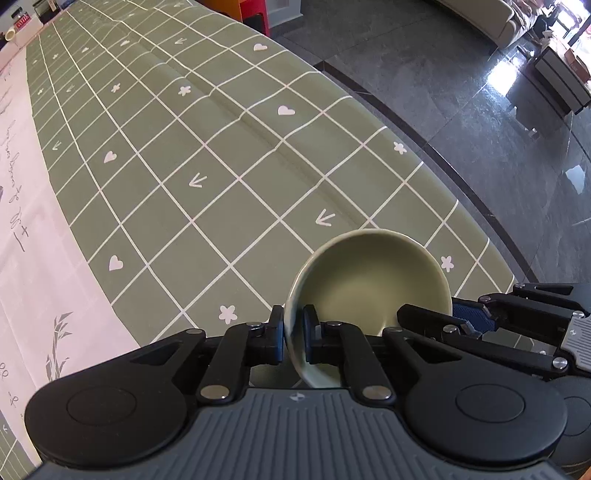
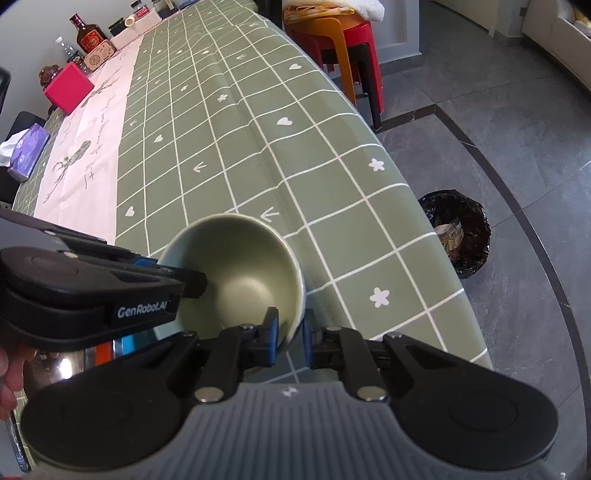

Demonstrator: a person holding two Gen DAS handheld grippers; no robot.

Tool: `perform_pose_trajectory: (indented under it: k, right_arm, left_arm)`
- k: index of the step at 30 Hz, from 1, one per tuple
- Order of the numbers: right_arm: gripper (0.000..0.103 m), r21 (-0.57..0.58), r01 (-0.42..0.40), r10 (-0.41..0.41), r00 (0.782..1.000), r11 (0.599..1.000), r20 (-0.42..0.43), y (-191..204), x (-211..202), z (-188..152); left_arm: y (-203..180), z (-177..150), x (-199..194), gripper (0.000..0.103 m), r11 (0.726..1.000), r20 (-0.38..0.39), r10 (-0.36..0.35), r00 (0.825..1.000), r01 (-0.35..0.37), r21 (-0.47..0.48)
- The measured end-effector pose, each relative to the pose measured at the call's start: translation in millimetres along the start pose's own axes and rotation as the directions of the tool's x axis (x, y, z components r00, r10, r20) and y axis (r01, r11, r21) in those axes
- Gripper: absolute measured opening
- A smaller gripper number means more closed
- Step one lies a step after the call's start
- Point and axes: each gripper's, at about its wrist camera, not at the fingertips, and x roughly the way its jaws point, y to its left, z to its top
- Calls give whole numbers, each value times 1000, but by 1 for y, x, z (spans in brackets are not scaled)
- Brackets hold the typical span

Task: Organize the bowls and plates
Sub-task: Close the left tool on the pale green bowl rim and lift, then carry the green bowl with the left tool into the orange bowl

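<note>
A pale green bowl (image 1: pixel 373 280) stands on the green checked tablecloth (image 1: pixel 221 192) near the table's right edge. My left gripper (image 1: pixel 293 325) is shut on the bowl's near-left rim, one pad outside the wall and one inside. In the right wrist view the same bowl (image 2: pixel 236 273) is below me, and my right gripper (image 2: pixel 290 328) is shut on its near-right rim, again with a pad on each side. Each gripper shows in the other's view: the right gripper (image 1: pixel 461 321) at the bowl's right side, the left gripper (image 2: pixel 184 280) reaching over its left rim.
The table edge (image 2: pixel 424 206) runs close by on the right, with grey floor beyond. A black-lined waste bin (image 2: pixel 458 232) stands on the floor beside it. Red and orange stools (image 2: pixel 343 48) are at the far end. A pink box (image 2: pixel 68 92), a bottle (image 2: pixel 86 33) and a purple tissue pack (image 2: pixel 26 147) sit far left.
</note>
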Motion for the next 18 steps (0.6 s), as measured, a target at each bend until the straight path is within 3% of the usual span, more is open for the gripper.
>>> perform_pose_trajectory:
  k: [10, 18]
  right_arm:
    - [9, -2, -16, 16, 993, 1000, 116, 2, -23, -1]
    - [7, 4, -88, 85, 975, 996, 208, 11, -55, 9]
  left_arm:
    - [2, 2, -31, 8, 1000, 82, 15, 997, -14, -16]
    - [9, -3, -79, 7, 998, 160, 52, 986, -48, -29]
